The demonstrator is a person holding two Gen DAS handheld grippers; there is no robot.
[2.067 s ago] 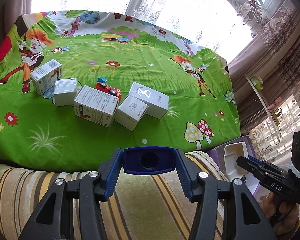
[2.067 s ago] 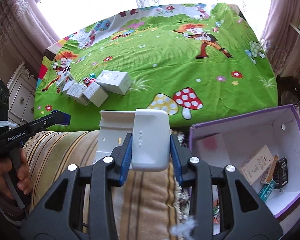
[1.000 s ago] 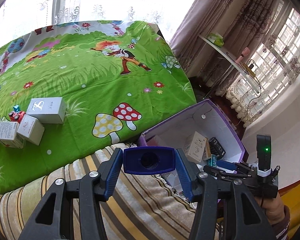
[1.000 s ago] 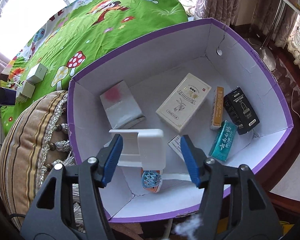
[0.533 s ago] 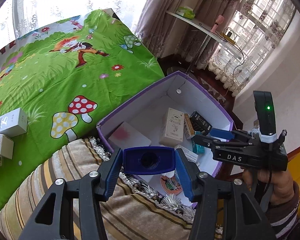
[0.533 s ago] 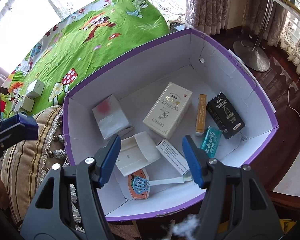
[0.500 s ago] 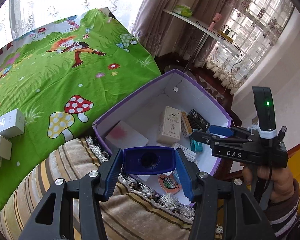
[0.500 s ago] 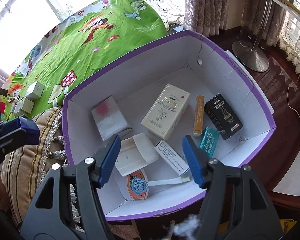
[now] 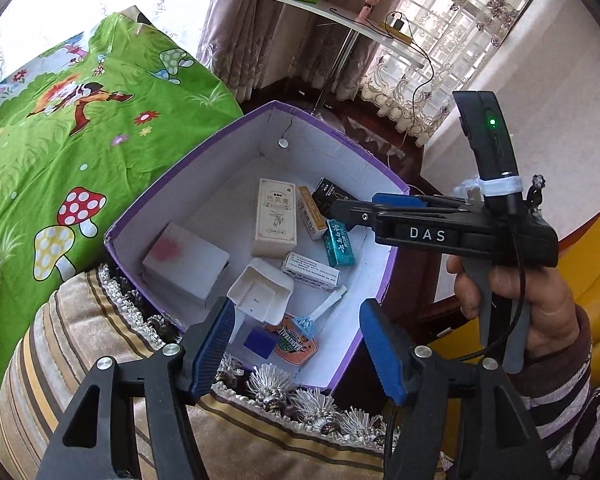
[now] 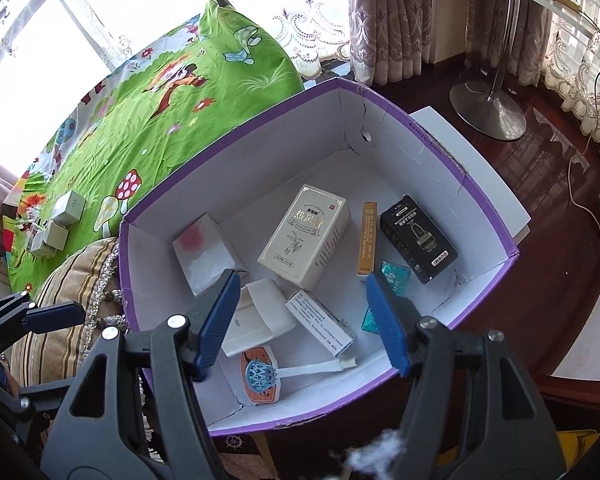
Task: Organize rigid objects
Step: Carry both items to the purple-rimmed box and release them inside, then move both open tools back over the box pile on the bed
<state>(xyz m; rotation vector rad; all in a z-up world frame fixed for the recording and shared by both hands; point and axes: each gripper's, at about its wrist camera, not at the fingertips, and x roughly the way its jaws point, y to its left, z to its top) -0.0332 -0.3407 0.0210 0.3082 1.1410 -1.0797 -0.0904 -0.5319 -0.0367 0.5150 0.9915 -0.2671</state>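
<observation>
A purple box with white inside walls stands beside the bed. My left gripper hangs over its near corner, jaws opening, nothing between the pads. The small blue block lies on the box floor below it, next to an orange packet. A white plastic case rests there too. My right gripper is open and empty above the box; it shows in the left wrist view in a person's hand. Several white boxes remain on the green bedcover.
The box also holds a beige carton, a black carton, a teal packet and a brush. A striped cushion lies against its near-left side. A metal stand base sits on the dark floor.
My left gripper swung from the bed to over the box and opened; the blue block left its pads and lies inside. The right gripper let the white case drop in and drew back slightly.
</observation>
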